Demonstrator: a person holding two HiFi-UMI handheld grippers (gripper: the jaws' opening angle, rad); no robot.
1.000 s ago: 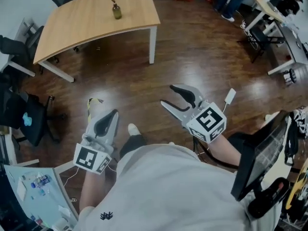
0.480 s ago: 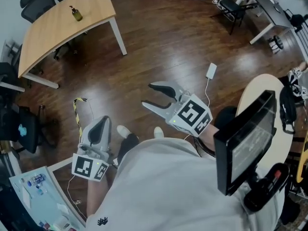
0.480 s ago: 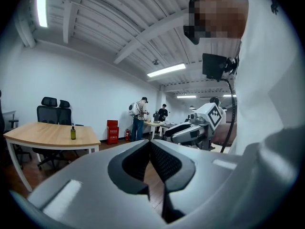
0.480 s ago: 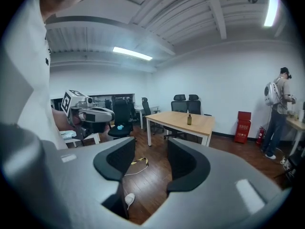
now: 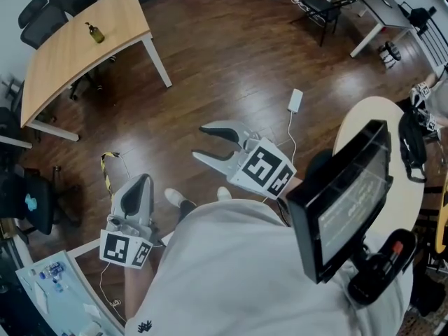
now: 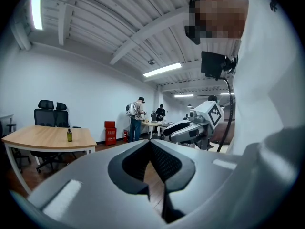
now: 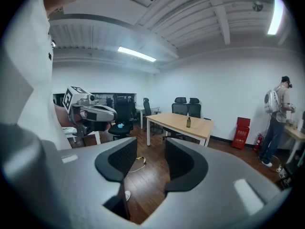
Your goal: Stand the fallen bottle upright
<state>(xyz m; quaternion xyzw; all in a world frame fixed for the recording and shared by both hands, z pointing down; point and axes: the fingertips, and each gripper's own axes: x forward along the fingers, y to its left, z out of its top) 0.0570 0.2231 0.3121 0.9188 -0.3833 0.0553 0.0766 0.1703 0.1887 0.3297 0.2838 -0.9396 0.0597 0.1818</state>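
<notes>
The small dark bottle [image 5: 94, 32] stood upright near the far edge of a light wooden table [image 5: 66, 65], well apart from both grippers I was steering; any label on it was too small for me to read. Black office chairs [image 5: 47, 7] sat behind the table, and a dark plank floor [image 5: 231, 61] lay between it and the person carrying my rig. My right gripper [image 5: 199, 143] hung over that floor with its jaws spread but closing, nothing between them except bare boards in the right gripper view. My left gripper [image 5: 138, 185] was held lower at the person's side, its jaws pressed together at the tips and empty. Each gripper carried a cube with black-and-white square markers [image 5: 264, 169], the only clear print in the scene. A white power adapter [image 5: 296, 100] lay on the floor beyond the right gripper, and a yellow-and-black cable [image 5: 106, 161] trailed near the left one. A red box [image 6: 110, 132] stood against the far wall, its print unreadable.
</notes>
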